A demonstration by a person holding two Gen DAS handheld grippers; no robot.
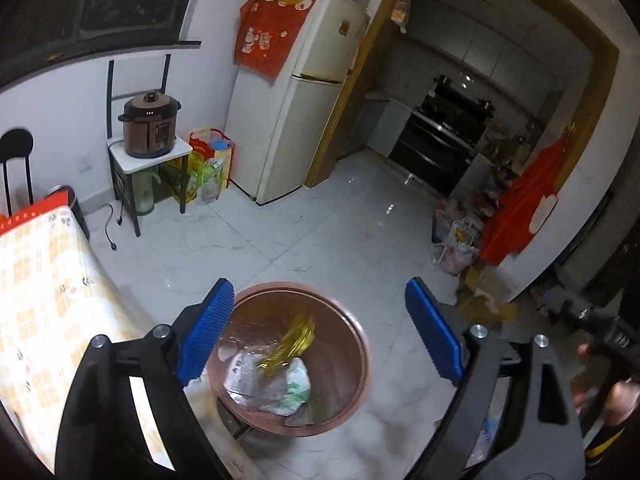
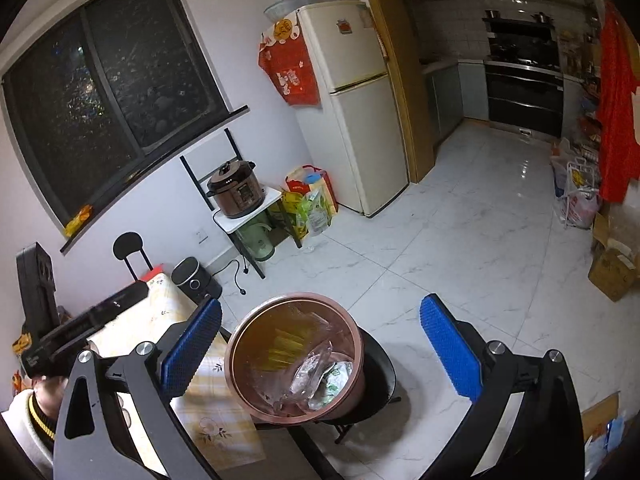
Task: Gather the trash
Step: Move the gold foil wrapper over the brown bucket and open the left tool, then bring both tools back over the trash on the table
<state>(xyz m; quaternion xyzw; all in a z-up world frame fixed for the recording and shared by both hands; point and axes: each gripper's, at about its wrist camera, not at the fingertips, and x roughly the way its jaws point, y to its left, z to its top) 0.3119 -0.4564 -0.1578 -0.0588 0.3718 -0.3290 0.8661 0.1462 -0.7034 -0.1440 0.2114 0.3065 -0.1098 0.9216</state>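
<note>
A round brown trash bin [image 1: 352, 344] sits on a black stool beside the table. It holds clear plastic wrappers [image 1: 248, 376], a white-green wrapper [image 1: 296, 392] and a gold foil piece [image 1: 292, 340], blurred just above the rest. My left gripper [image 1: 320, 336] is open and empty above the bin. In the right wrist view the same bin [image 2: 240, 340] shows the gold piece [image 2: 288, 348] and wrappers [image 2: 316, 376] inside. My right gripper [image 2: 324, 348] is open and empty above it.
A table with a yellow checked cloth [image 1: 44, 304] lies left of the bin. A fridge [image 1: 296, 96], a rack with a pressure cooker [image 1: 150, 126] and bags [image 1: 210, 164] stand at the far wall. More bags [image 1: 456, 240] and boxes line the right wall. White tiled floor [image 1: 340, 232] lies between.
</note>
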